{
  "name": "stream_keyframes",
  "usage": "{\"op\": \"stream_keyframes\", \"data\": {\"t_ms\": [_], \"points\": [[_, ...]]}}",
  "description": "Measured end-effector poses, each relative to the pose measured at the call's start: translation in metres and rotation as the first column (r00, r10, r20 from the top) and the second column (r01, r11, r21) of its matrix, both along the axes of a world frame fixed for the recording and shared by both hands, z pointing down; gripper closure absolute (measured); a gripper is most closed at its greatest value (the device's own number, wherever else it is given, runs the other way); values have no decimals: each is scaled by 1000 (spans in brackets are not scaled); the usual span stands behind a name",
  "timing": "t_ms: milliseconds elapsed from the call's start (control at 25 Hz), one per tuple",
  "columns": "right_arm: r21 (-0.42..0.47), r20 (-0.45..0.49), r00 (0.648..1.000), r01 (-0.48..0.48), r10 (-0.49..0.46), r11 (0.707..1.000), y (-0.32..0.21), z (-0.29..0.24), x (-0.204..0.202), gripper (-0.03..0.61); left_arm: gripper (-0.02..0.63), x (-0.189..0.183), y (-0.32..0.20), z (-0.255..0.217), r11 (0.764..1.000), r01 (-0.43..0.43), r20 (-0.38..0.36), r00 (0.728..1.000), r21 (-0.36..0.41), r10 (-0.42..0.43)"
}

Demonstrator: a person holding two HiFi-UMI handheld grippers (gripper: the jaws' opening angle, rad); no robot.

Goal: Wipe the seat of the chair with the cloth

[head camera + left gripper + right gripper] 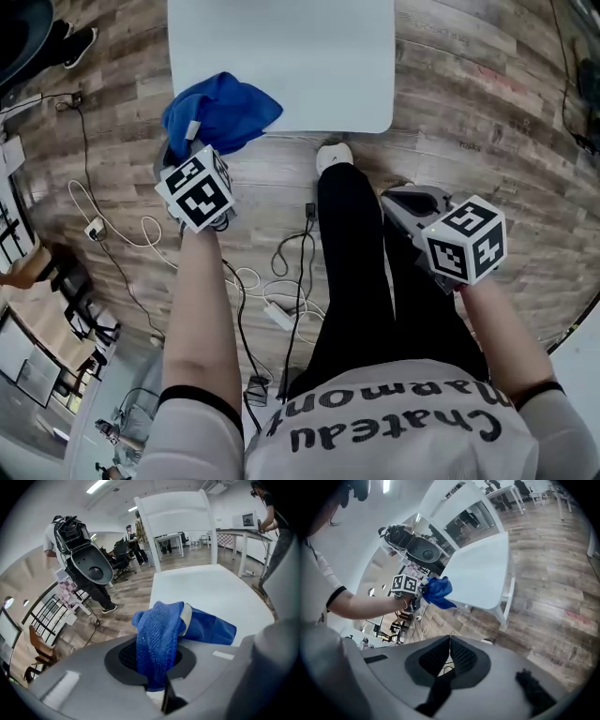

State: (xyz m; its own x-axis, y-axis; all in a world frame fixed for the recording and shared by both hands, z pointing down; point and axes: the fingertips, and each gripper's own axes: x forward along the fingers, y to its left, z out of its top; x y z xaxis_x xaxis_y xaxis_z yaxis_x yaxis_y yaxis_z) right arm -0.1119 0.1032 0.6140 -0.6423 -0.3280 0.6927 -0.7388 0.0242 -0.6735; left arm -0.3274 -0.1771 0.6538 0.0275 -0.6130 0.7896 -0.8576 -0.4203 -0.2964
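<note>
Your left gripper point(190, 161) is pinching a blue cloth point(221, 111). In the left gripper view the knitted fabric point(158, 637) is bunched up between the jaws and folds over forward. A white tag shows in the fold.

The cloth sits at the near left corner of the white chair seat point(309, 56), partly over the seat and partly past its front edge. Its loose end appears to lie on the seat surface, but you cannot tell how firmly it presses.

The left gripper view also shows the chair's backrest point(173, 508) standing upright at the far side of the seat.

Your right gripper point(409, 202) hangs well apart from the chair, over your right leg. Its jaws are pressed together with nothing between them, as the right gripper view shows point(449, 643).

Your white shoe point(333, 155) stands just beside the seat's front edge, on the wood plank floor point(487, 112). Cables point(281, 281) trail across the floor between your arms.
</note>
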Motion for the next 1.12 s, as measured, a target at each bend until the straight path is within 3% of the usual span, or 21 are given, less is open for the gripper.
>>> {"op": "stream_keyframes", "data": {"t_ms": [160, 240, 360, 480, 600, 720, 920, 1000, 1120], "points": [[-19, -8, 1000, 13, -13, 1000, -13, 10, -5, 563, 566, -29, -9, 23, 998, -20, 94, 995, -63, 26], [-21, -16, 1000, 0, 0, 1000, -16, 15, -4, 563, 571, -22, -6, 27, 997, -41, 64, 997, -72, 46], [-7, -10, 999, -32, 32, 999, -18, 16, -3, 563, 571, 15, 13, 27, 988, -105, -77, 992, -116, 96], [-7, 8, 998, -68, 68, 998, -13, 16, -5, 563, 571, 52, 41, 28, 978, -177, -107, 980, -109, 165], [-3, 20, 996, -90, 90, 996, -2, 13, 5, 563, 571, 95, 69, 27, 972, -199, -168, 970, -126, 177], [-18, 4, 991, -135, 135, 991, 16, 15, 28, 563, 571, 150, 99, 27, 944, -297, -222, 939, -144, 262], [-27, -23, 972, -235, 234, 972, 55, 12, 72, 563, 569, 227, 149, 30, 868, -463, -266, 872, -178, 411], [-24, -37, 966, -256, 255, 966, 70, 9, 86, 563, 569, 243, 159, 31, 859, -476, -259, 868, -187, 424], [-13, -63, 957, -285, 283, 959, 89, 1, 106, 563, 569, 257, 168, 33, 865, -465, -230, 877, -189, 421]]}}
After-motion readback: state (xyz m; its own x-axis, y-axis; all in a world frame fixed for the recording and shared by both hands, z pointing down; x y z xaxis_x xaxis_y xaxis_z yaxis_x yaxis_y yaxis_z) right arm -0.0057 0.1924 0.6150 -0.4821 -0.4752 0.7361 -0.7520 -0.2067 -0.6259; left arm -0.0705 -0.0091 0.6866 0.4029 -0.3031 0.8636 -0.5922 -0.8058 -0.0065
